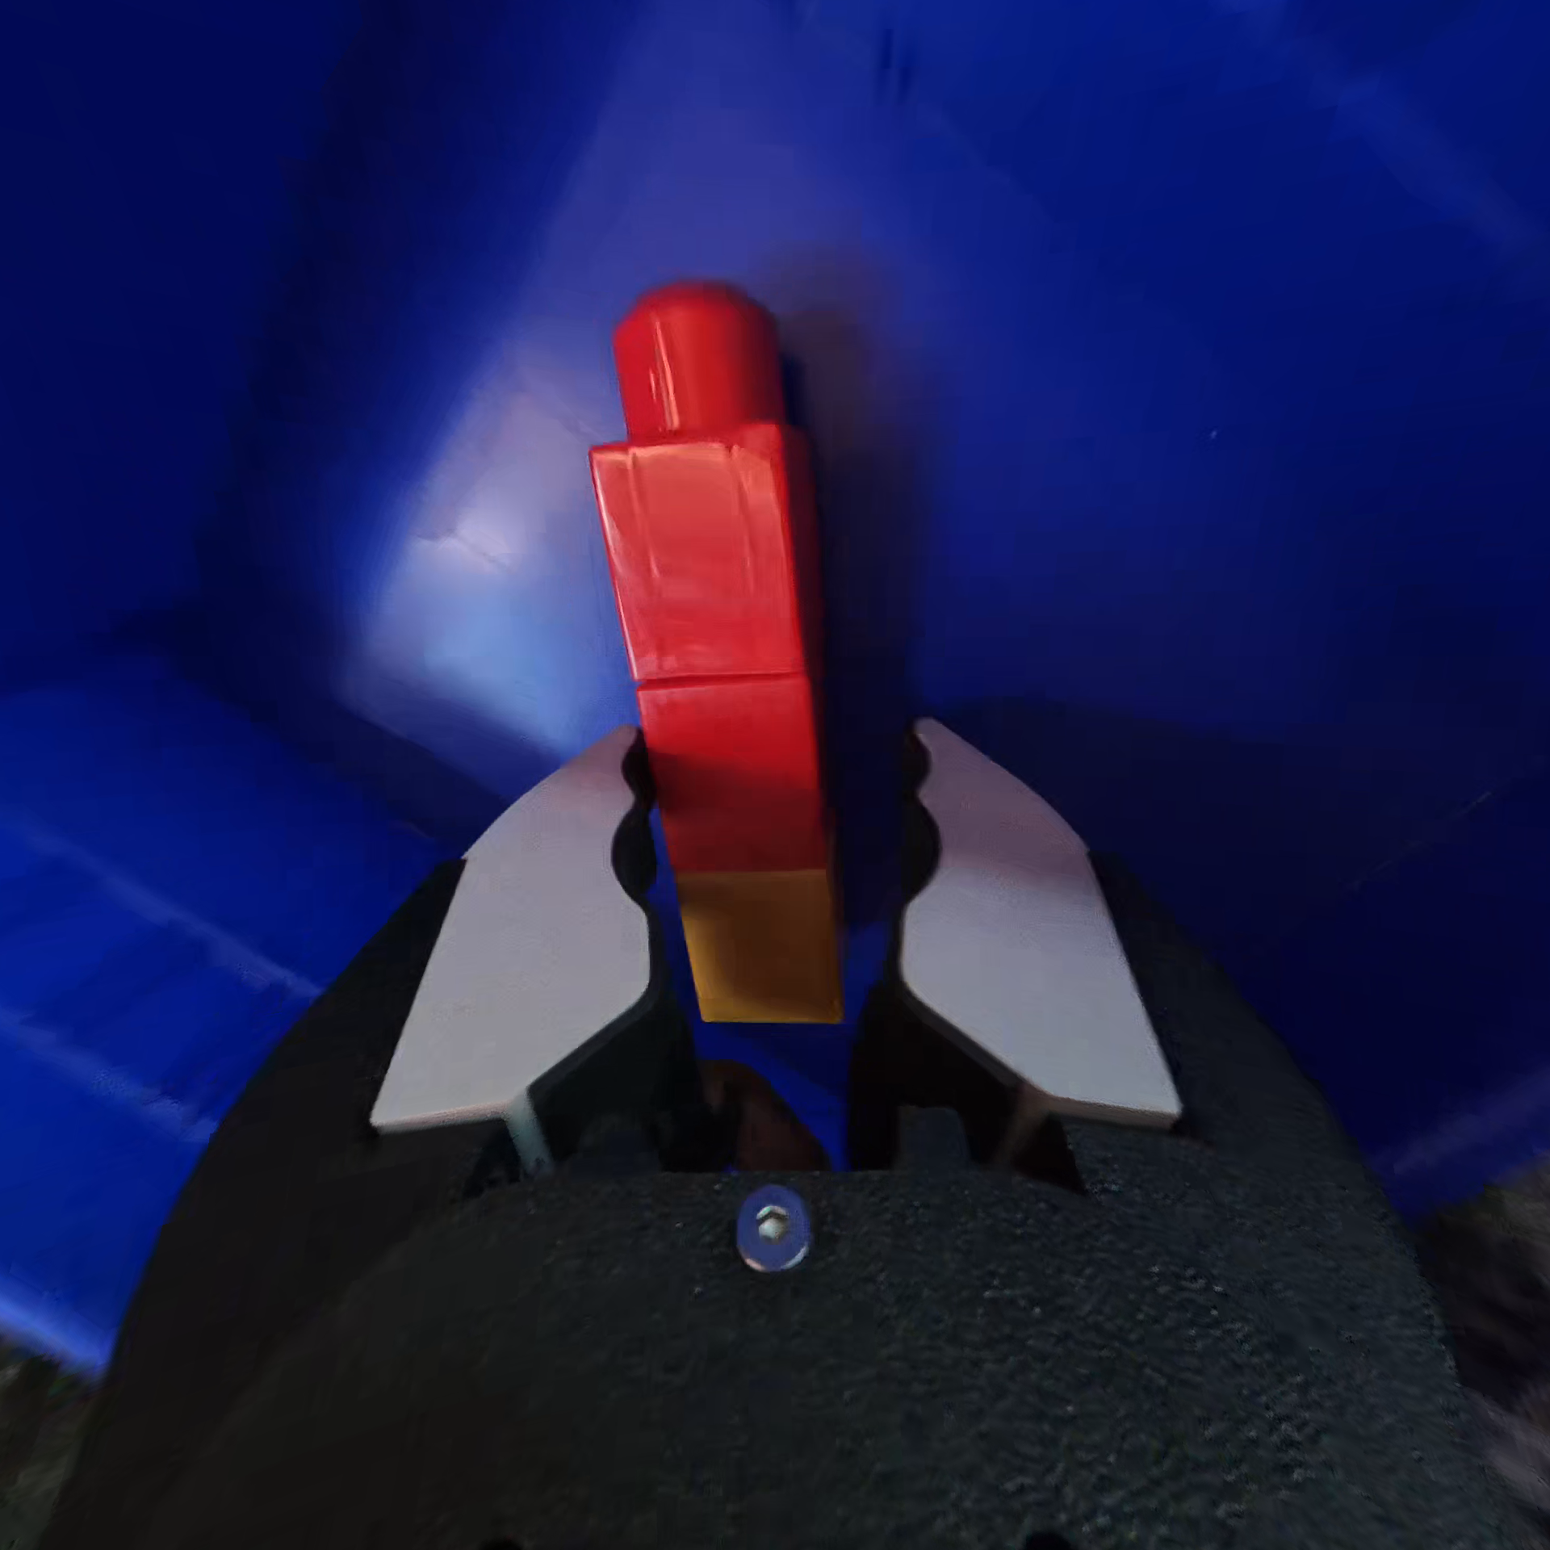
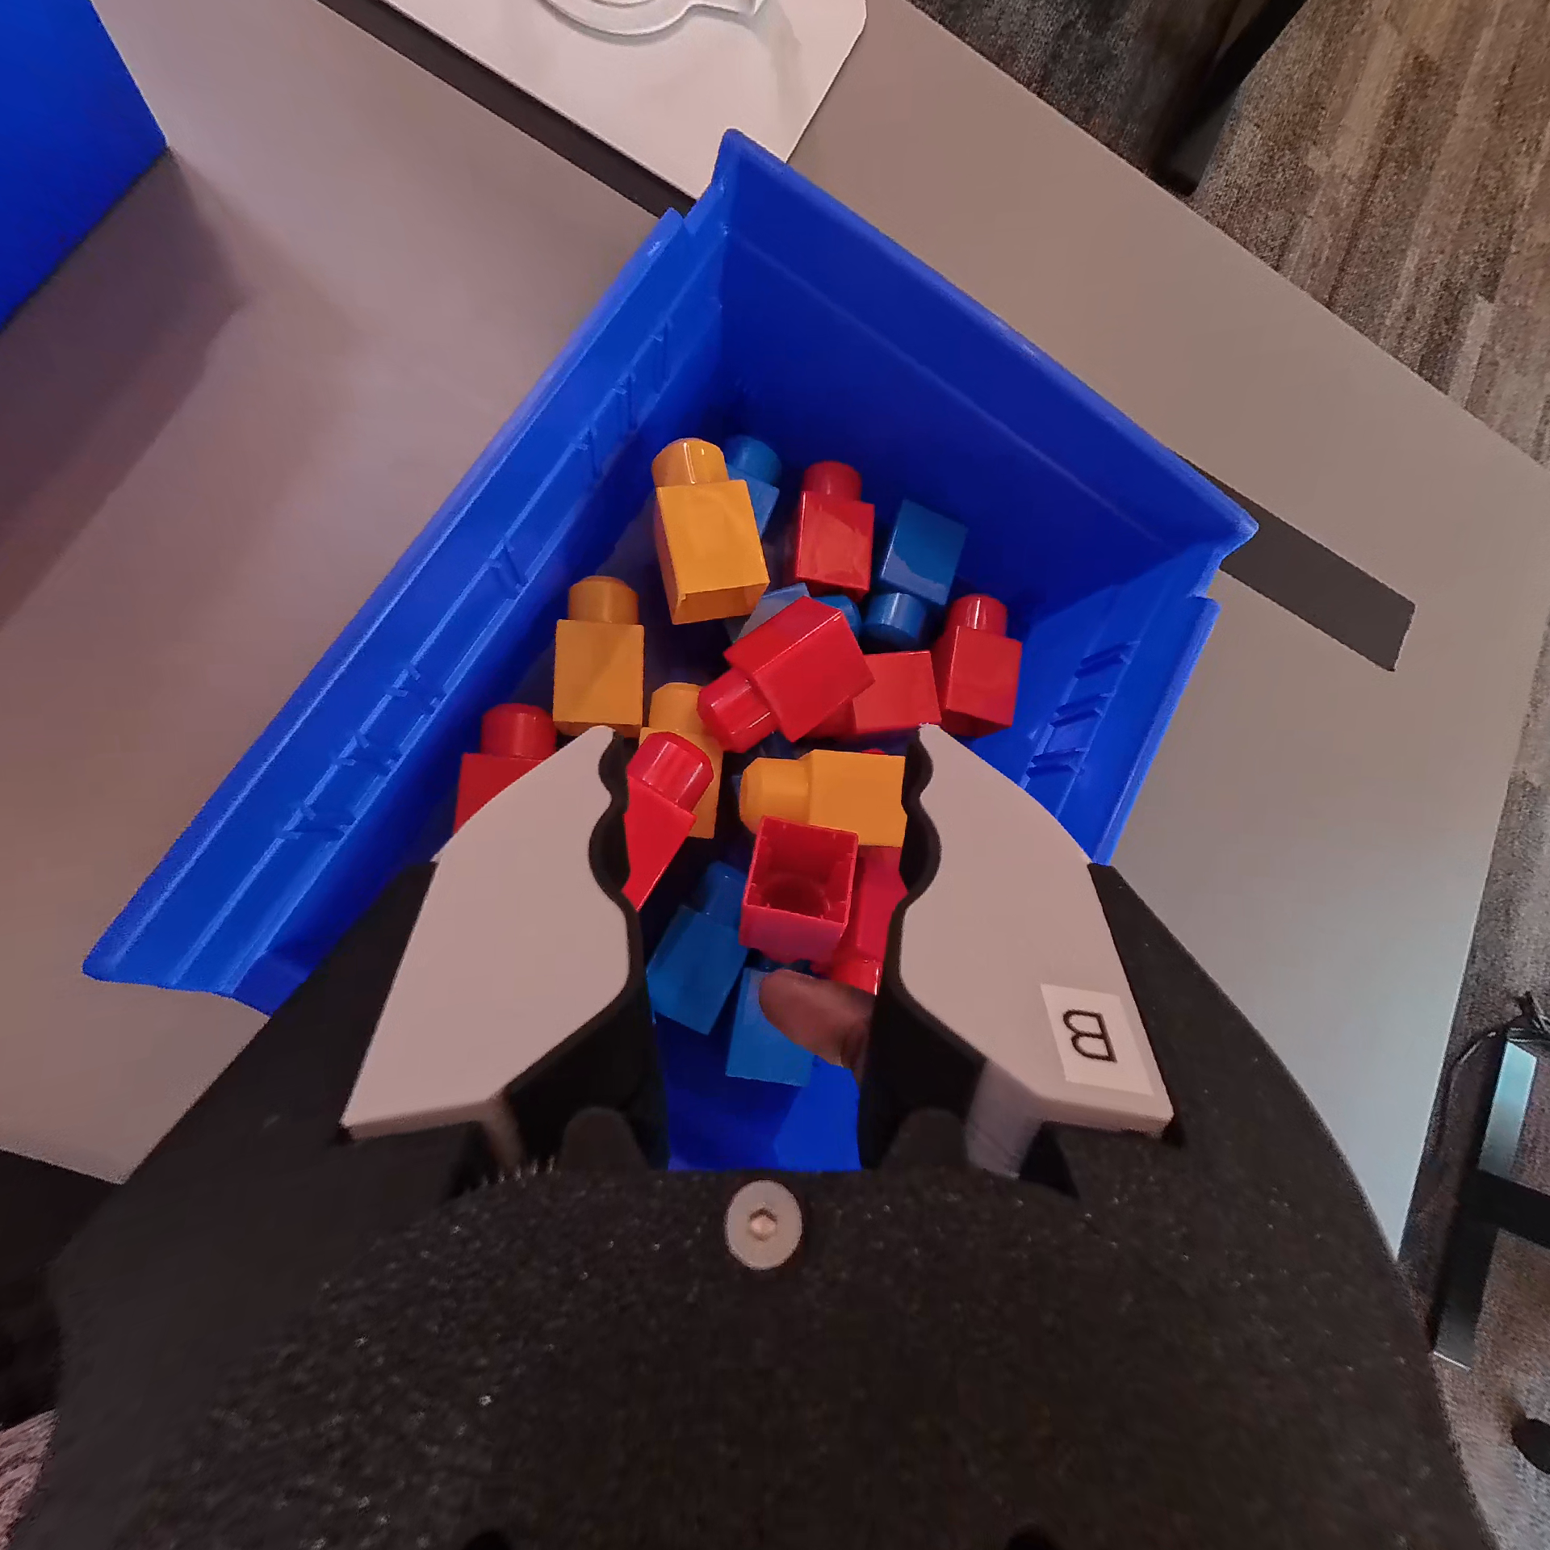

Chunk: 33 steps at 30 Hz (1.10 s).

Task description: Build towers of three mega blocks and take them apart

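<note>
In the left wrist view a tower of three mega blocks [image 1: 713,570] lies between my fingers: two red blocks with a yellow block [image 1: 763,948] at the near end. It is inside a blue bin [image 1: 1174,419]. My left gripper [image 1: 776,738] is open. Its left finger is at the tower's side and there is a gap at the right finger. My right gripper [image 2: 761,738] is open and empty. It hovers over a second blue bin [image 2: 964,335] that holds several loose red, yellow and blue blocks [image 2: 788,663].
The bin of blocks stands on a grey table [image 2: 293,419]. A white tray [image 2: 671,75] lies at the far edge and another blue surface [image 2: 59,126] is at the far left. The table edge and wood floor [image 2: 1384,210] are to the right.
</note>
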Tool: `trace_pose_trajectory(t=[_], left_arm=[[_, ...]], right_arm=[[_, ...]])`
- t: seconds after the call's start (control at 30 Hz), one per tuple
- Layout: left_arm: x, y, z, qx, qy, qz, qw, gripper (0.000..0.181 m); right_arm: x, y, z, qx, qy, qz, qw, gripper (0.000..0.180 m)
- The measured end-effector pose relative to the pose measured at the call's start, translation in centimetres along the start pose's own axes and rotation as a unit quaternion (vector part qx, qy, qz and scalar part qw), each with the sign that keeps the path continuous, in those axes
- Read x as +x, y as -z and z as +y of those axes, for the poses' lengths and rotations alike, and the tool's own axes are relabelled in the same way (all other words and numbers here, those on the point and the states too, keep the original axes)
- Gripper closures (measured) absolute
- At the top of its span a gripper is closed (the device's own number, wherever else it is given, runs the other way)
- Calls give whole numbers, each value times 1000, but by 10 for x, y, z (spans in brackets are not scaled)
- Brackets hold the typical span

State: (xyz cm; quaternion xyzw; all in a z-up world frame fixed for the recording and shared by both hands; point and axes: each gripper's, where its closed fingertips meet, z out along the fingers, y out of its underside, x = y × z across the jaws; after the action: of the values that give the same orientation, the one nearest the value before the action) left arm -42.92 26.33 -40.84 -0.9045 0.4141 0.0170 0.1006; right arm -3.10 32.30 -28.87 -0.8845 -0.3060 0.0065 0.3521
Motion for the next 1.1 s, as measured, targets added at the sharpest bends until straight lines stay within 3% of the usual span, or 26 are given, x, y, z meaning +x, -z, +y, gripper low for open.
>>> trace_pose_trajectory(t=[0.03,0.13,0.23,0.3,0.4,0.5,0.53,0.63,0.77,0.87,0.93,1.1], left_arm=[[-1,0,-8,16,22,15,1000,143],[-7,10,-23,72,1,-11,997,144],[-15,61,-67,254,-25,-64,965,145],[-6,120,-100,422,-56,-91,900,145],[31,215,-128,634,-76,-44,769,145],[57,284,-140,763,-54,2,644,145],[61,295,-144,780,-44,-5,624,145],[56,299,-161,768,-11,-142,625,145],[67,293,-179,721,-49,-288,628,145],[90,286,-192,707,-107,-302,631,145],[97,283,-196,701,-123,-309,631,145],[96,283,-197,686,-137,-329,635,145]], right_arm=[[0,0,-1,1,3,1,1000,117],[-12,5,-15,47,10,-35,998,121],[-46,33,-63,199,14,-145,969,123],[-74,70,-100,330,26,-231,915,122],[-115,127,-137,469,29,-348,811,104],[-149,159,-162,541,36,-389,744,94],[-159,165,-170,554,33,-392,734,94],[-177,174,-188,577,14,-362,732,97],[-178,171,-202,601,8,-245,761,110],[-181,162,-202,584,31,-207,784,119],[-173,161,-203,584,13,-189,789,144],[-174,166,-201,586,31,-177,790,145]])
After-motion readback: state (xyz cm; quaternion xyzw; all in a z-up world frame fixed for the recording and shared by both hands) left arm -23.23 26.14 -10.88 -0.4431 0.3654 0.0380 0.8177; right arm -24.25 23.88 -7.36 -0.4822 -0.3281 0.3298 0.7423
